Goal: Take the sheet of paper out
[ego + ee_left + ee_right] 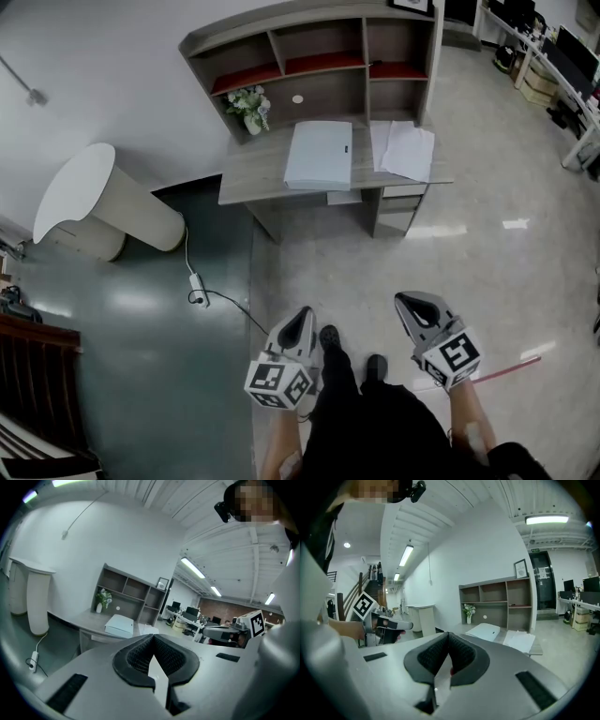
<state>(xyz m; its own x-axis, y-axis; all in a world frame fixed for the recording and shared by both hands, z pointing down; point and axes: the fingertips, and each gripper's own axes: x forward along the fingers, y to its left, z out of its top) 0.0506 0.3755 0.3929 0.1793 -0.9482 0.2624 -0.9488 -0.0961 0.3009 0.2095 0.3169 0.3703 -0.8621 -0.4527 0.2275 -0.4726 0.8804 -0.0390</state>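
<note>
Two grey hand-held grippers with black ribbed pads and marker cubes sit low in the head view, well short of the desk. On the left gripper the jaws are pressed together with nothing between them, which its own view confirms. On the right gripper the jaws are likewise closed and empty. Both point forward and slightly down.

Between them are the person's black shoes on pale polished floor. A thin red rod lies on the floor just right of the right gripper. A white power strip with cable lies to the left, on the dark green floor. Past it, by the wall, stands a cream cylindrical stand with a white top.

Farther ahead is the grey wooden desk. A white flat rectangular case lies closed at its middle. Loose white sheets of paper lie just right of the case, a narrow gap between, overlapping one another near the desk's right end. A small vase of white flowers stands at the back left. Behind it all is the grey open-shelved hutch, its upper shelves lined red.
</note>
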